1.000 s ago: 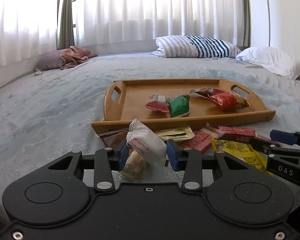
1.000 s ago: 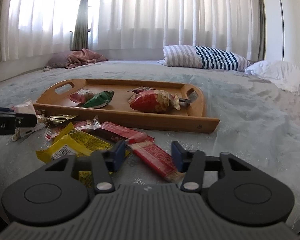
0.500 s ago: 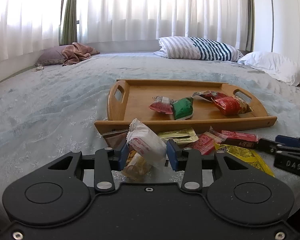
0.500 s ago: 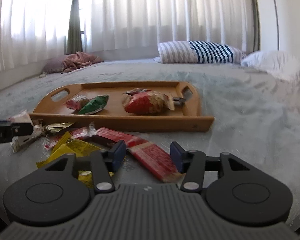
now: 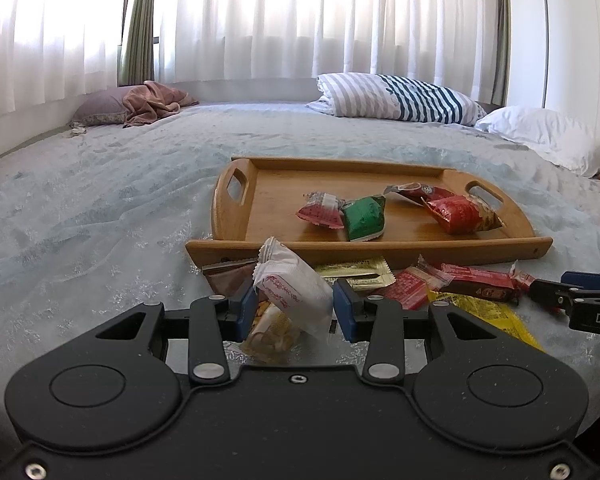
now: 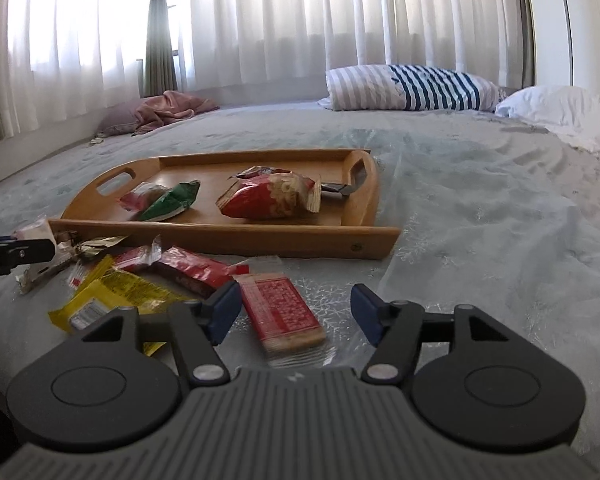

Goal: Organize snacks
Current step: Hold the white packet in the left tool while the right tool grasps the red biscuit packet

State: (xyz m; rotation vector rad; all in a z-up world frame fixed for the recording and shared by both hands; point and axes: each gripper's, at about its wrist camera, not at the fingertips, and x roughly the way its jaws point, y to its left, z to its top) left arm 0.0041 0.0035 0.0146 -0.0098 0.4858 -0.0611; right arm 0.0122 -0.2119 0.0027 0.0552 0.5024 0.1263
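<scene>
We are taking the tray (image 5: 236,216) on the bed (image 5: 100,216) as our landmark. Inside it are lying a pink packet (image 5: 320,214), a green packet (image 5: 364,218) and a red bag (image 5: 460,214); their print is too small for us to read.

Just in front of the tray's near wall, the left gripper (image 5: 294,312) is clamping a white packet (image 5: 296,288) between its blue pads; the red characters printed on it are not legible to us. A clear packet (image 5: 270,336) of pale pieces is lying under it.

Further right along that near wall, a gold sachet (image 5: 356,274), red wrappers (image 5: 476,282) and a yellow packet (image 5: 484,312) are lying in a heap.

The right gripper (image 6: 294,312) is standing released, its jaws having just been widening. A red bar (image 6: 282,312) with dense white print is lying between them, and neither pad is touching it. On the right gripper's finger, at the left view's edge, we are reading "DAS".
</scene>
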